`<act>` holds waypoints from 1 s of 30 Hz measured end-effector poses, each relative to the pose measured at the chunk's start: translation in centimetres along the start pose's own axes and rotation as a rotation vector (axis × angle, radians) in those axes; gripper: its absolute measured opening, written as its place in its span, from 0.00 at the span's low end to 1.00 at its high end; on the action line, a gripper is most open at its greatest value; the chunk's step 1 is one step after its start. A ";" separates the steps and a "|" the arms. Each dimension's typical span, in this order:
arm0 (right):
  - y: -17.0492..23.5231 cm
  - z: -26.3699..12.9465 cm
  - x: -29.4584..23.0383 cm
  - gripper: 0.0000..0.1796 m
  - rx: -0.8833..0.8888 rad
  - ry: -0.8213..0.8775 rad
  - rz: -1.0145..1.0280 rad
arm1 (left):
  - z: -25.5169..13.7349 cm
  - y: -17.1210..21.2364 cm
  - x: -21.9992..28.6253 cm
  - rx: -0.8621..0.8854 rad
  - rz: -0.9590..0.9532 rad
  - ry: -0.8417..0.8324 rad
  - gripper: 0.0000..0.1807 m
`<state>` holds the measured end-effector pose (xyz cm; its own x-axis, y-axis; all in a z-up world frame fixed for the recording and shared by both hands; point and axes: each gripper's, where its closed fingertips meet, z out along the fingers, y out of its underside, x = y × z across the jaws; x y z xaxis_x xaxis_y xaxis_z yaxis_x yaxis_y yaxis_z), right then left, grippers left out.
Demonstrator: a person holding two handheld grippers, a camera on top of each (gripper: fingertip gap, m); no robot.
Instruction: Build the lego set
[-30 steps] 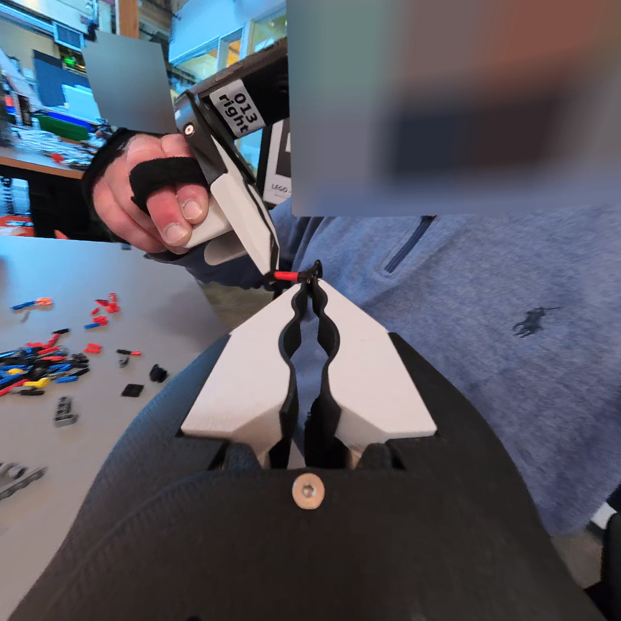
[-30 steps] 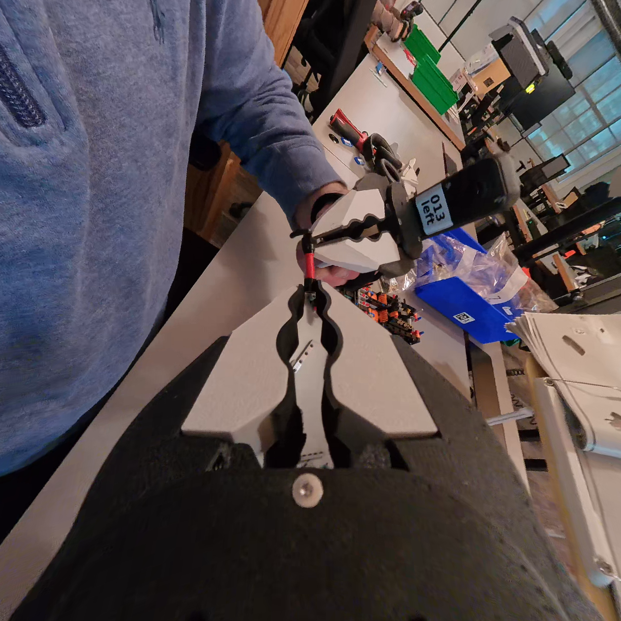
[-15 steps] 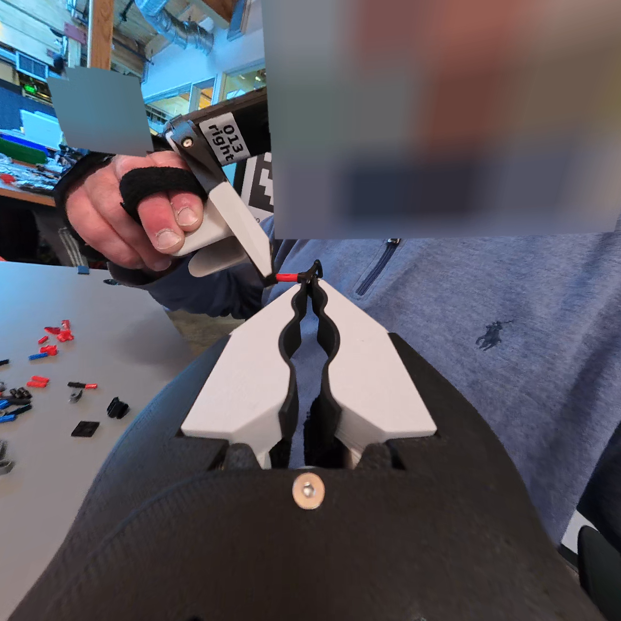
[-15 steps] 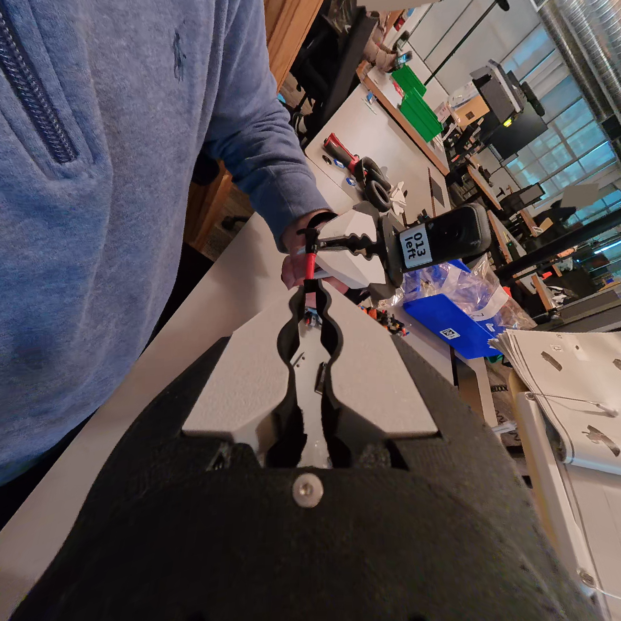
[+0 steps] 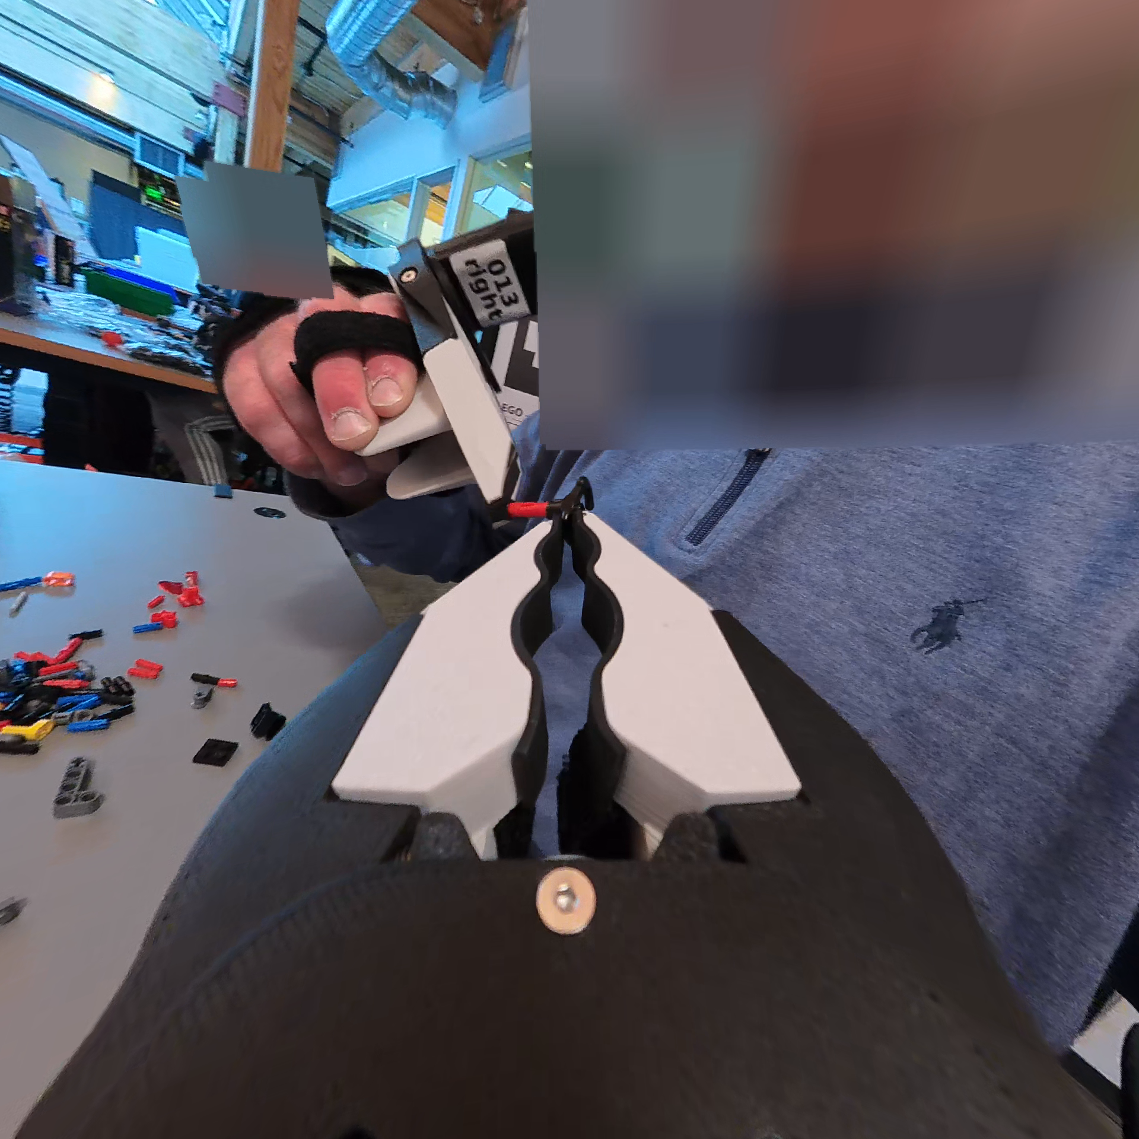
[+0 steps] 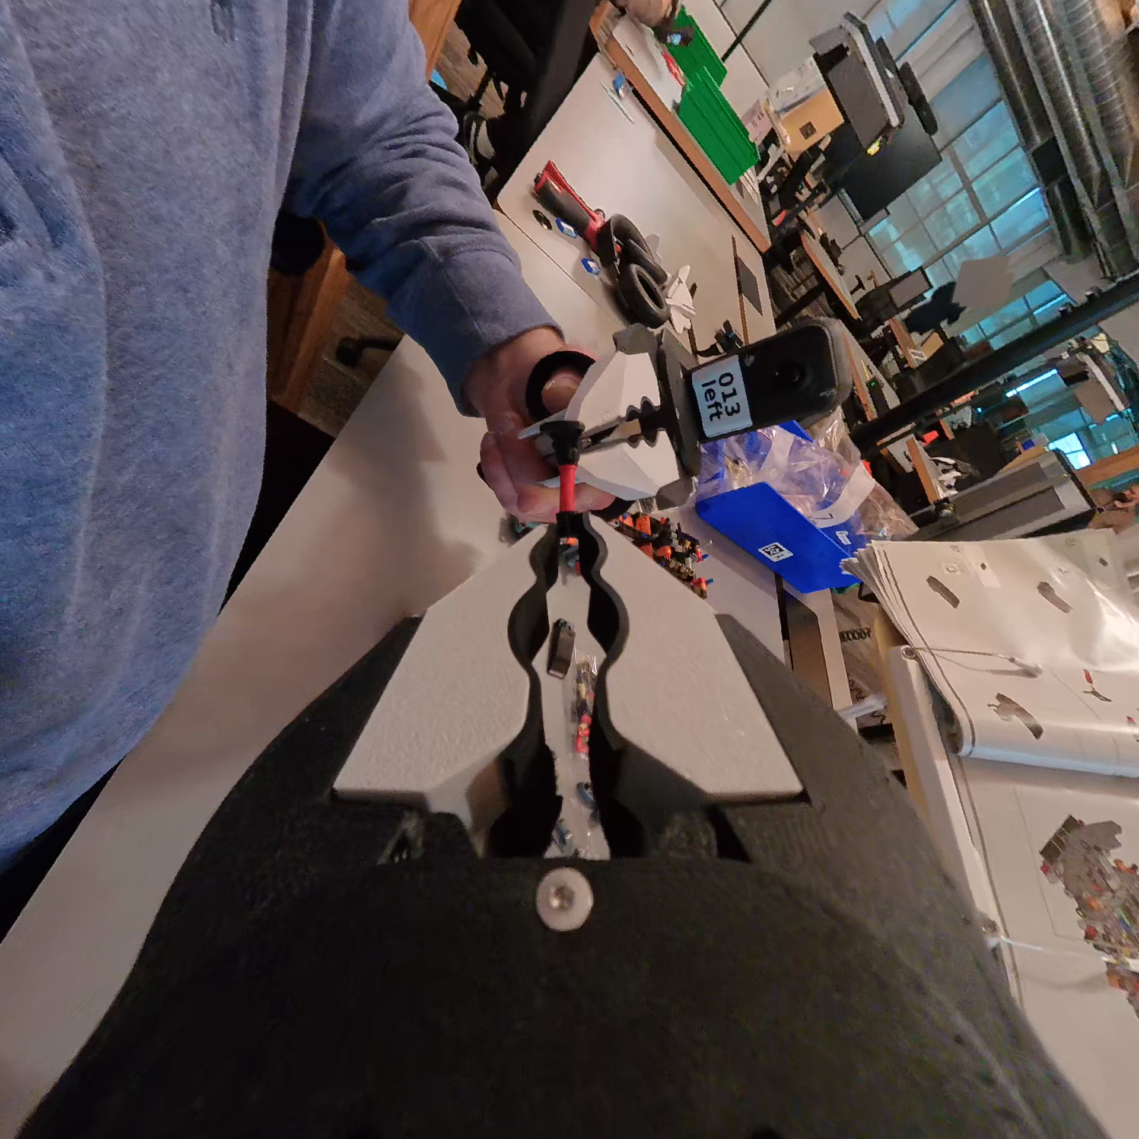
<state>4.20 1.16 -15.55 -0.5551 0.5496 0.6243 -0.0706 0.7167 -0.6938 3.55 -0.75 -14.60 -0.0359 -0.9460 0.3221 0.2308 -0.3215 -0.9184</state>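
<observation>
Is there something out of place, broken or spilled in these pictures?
Nothing looks broken. The Lego pieces lie loose and scattered on the grey table, unsorted, as expected mid-build. Both claws, left and right, are closed on one small part, a red rod with black ends, held in the air above the table edge.

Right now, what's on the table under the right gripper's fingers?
Through the gap between the right gripper fingers, a small black piece and scattered tiny red and blue pieces lie on the table. The fingers and black body hide anything beside them.
</observation>
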 end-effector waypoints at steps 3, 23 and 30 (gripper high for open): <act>0.2 0.2 -0.2 0.01 -0.013 0.011 0.009 | -0.1 0.1 -0.1 -0.004 -0.001 -0.018 0.00; 0.5 0.4 0.2 0.01 0.020 0.058 0.187 | -0.3 0.3 -0.4 -0.003 0.055 -0.093 0.00; 0.7 0.4 0.2 0.00 0.052 0.056 0.276 | -0.3 0.4 -0.5 -0.022 0.091 -0.124 0.00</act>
<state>3.69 1.61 -16.00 -0.5125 0.7450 0.4271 0.0340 0.5146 -0.8568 3.38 -0.38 -15.17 0.1044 -0.9594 0.2618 0.2061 -0.2367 -0.9495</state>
